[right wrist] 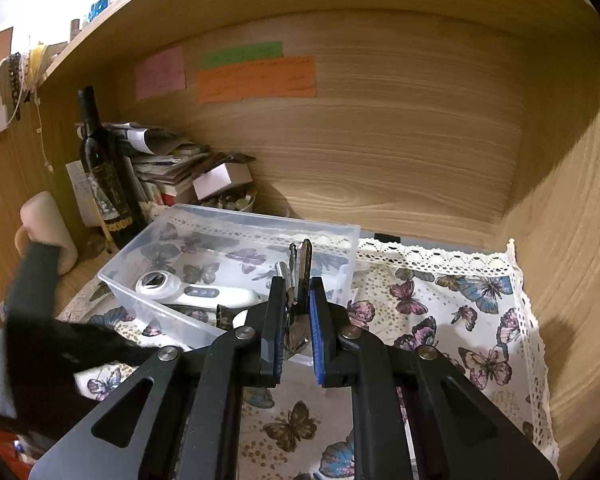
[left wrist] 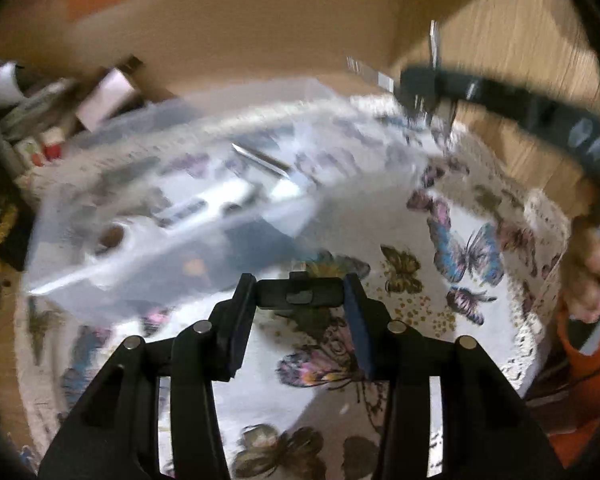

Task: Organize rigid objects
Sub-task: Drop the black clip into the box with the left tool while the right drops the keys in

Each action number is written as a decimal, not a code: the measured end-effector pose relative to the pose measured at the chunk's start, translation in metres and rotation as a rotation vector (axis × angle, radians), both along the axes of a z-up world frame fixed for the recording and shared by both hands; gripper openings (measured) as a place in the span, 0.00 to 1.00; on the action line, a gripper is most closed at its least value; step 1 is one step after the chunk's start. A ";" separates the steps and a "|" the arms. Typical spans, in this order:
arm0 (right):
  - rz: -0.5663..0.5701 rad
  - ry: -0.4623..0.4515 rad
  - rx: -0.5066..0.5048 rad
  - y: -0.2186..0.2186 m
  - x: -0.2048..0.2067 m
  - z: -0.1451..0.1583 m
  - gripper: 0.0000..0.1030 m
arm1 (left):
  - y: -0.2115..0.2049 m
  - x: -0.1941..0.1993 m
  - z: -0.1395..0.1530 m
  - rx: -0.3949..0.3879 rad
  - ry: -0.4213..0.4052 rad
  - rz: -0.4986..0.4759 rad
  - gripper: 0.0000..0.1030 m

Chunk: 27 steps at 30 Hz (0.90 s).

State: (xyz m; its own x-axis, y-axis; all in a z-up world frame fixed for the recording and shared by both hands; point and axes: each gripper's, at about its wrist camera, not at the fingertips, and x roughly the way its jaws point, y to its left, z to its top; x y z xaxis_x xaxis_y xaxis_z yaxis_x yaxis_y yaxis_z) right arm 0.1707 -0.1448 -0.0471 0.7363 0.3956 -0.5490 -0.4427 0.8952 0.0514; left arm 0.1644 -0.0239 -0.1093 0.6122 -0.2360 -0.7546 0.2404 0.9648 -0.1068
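A clear plastic bin point(right wrist: 332, 236) stands on the butterfly cloth point(right wrist: 440, 312) and holds a white handheld device point(right wrist: 196, 292). My right gripper point(right wrist: 296, 300) is shut on a bunch of keys point(right wrist: 302, 268), held upright just in front of the bin's near right corner. In the left wrist view, my left gripper point(left wrist: 300, 292) is shut on a small black rectangular object point(left wrist: 300, 294), just right of the blurred bin point(left wrist: 172, 208). The right gripper also shows there point(left wrist: 424, 104), with keys point(left wrist: 370, 74) sticking out.
A dark wine bottle point(right wrist: 102, 172), a stack of papers and boxes point(right wrist: 180, 168) and a cream candle point(right wrist: 50, 228) crowd the back left. Wooden walls point(right wrist: 380, 140) close the back and right. Sticky notes point(right wrist: 256, 78) hang on the back wall.
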 end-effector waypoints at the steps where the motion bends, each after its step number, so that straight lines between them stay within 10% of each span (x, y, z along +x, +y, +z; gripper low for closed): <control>1: 0.002 -0.001 -0.003 0.002 0.001 0.000 0.10 | 0.005 -0.002 0.007 -0.003 -0.022 0.015 0.42; 11: 0.022 0.039 -0.041 0.027 0.030 -0.012 0.10 | 0.069 0.009 0.054 -0.023 -0.170 0.182 0.42; 27: 0.023 0.171 -0.076 0.033 0.050 -0.037 0.11 | 0.083 0.046 0.017 -0.085 -0.047 0.201 0.43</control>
State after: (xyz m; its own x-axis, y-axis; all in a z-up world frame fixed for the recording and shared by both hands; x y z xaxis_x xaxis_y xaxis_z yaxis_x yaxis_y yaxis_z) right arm 0.2207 -0.1116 -0.0839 0.6208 0.3639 -0.6944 -0.4539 0.8890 0.0601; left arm 0.2102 0.0593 -0.0919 0.6870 -0.1676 -0.7070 0.0510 0.9818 -0.1831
